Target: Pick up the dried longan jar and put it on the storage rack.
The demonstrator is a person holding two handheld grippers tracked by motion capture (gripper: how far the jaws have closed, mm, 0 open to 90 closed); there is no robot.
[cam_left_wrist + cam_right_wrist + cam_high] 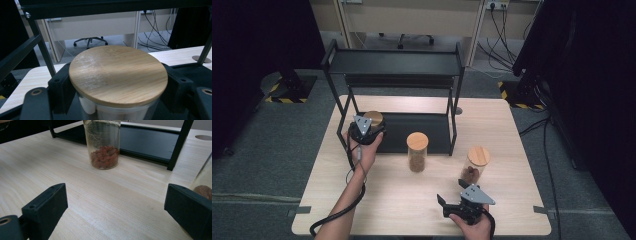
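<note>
Item 1. Jar with a wooden lid (118, 75), held in my left hand-held gripper (364, 131). The jaws are clamped on the glass just under the lid, one on either side, so the lid stays free and the jar hangs upright. I hold it at the left end of the black rack (394, 62), over the rack's lower shelf (412, 125), seemingly to set it there. Whether its base already rests on that shelf I cannot tell; the body is hidden below the lid. Contents look pale.

Item 2. Middle jar (417, 151), upright on the tabletop (387, 200) just in front of the lower shelf. Lid on, reddish-brown pieces in the bottom part. It stands clear of both grippers, within easy reach for a later pick.

Item 3. Right jar (475, 165), upright on the tabletop, lid on, larger brown pieces inside. It stands just ahead of my right hand-held gripper (451, 202).

Item 4. Right hand-held gripper, jaws spread wide and empty, resting low near the front edge of the tabletop. I judge it parked out of the way while the left does the shelving.
</note>
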